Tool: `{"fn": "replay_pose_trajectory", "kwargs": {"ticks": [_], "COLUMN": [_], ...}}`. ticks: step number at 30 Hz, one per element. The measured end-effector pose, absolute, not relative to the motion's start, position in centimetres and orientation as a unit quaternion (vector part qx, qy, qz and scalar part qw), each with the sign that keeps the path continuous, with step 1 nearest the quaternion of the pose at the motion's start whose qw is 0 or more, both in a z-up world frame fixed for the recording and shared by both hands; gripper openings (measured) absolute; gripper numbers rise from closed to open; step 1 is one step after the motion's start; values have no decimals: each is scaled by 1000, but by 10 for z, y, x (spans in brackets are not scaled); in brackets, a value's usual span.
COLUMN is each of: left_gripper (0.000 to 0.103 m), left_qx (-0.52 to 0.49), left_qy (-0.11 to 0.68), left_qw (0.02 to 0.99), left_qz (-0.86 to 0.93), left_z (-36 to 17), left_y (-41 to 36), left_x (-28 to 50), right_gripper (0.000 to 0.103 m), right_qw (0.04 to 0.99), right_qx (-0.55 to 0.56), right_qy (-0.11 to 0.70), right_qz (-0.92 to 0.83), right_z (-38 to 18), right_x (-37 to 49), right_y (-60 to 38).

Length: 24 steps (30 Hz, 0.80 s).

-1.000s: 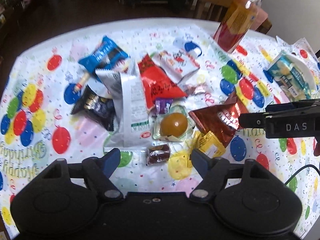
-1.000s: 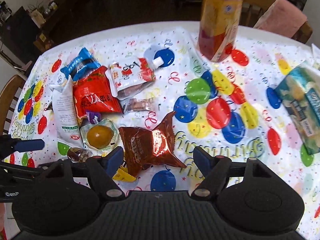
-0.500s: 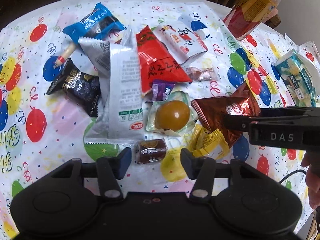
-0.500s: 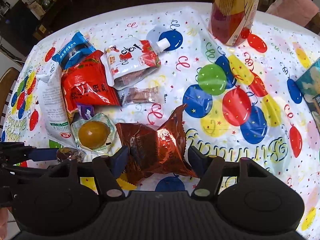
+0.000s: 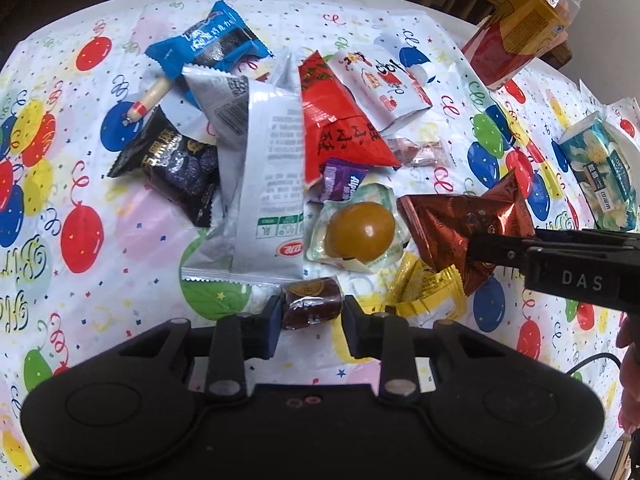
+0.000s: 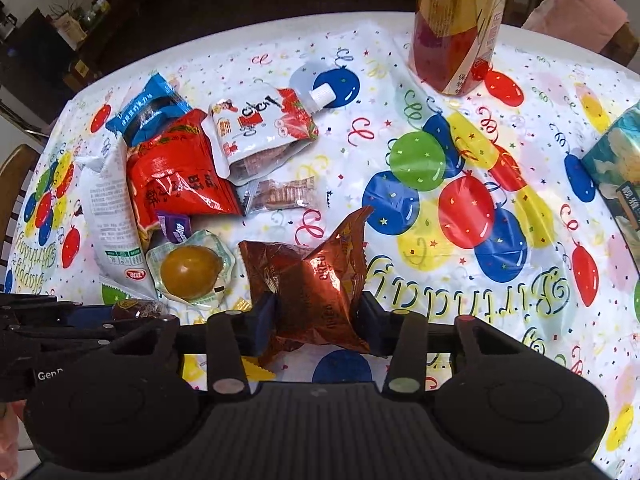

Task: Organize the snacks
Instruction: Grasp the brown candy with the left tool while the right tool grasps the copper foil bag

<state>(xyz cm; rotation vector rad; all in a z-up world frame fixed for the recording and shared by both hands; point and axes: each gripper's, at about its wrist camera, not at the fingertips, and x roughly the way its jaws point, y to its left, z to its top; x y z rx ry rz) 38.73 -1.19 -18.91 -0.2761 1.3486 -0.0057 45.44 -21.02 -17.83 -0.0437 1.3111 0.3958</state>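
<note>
A pile of snack packets lies on a balloon-print tablecloth point(image 5: 120, 240). My left gripper point(image 5: 311, 316) is shut on a small brown wrapped candy point(image 5: 312, 302) at the pile's near edge, with a finger against each end. My right gripper point(image 6: 316, 314) is shut on a crinkled brown-red foil bag point(image 6: 316, 276), squeezing its lower half. That foil bag point(image 5: 460, 216) shows in the left wrist view with the right gripper's fingers point(image 5: 492, 246) on it. The left gripper's body point(image 6: 60, 320) and the candy point(image 6: 136, 308) show at the right wrist view's lower left.
The pile holds a white bag point(image 5: 268, 184), red bag point(image 5: 340, 128), spout pouch point(image 5: 376, 80), blue packet point(image 5: 212, 42), black packet point(image 5: 176, 164), a round brown snack in clear wrap point(image 5: 360, 232) and a yellow packet point(image 5: 428, 288). A juice carton point(image 6: 456, 24) stands far back; a tissue pack point(image 5: 600, 172) lies right.
Both grippers dropped toward the table and their jaws narrowed. The left one closed on the brown candy, the right one on the foil bag.
</note>
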Motion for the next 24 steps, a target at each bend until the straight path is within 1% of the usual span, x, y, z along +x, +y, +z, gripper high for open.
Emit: {"fn": "replay_pose_trajectory", "kwargs": {"ticks": [7,24], "left_gripper": [29,29], "left_qx": [-136,-123], "left_qy": [606,556], "left_qw": [784,821], "left_qz": [-1,-43], "left_z": [-170,-92], "left_y": [-6,-16], "left_x": [378,330], "right_gripper": [40,40], "right_qw": [784,818], "right_qx": [-9,7], "right_qy": [594,540], "right_qz": [180,200], "right_z": [-158,-63], "right_x": [445,385], "right_y": [-222,-253]}}
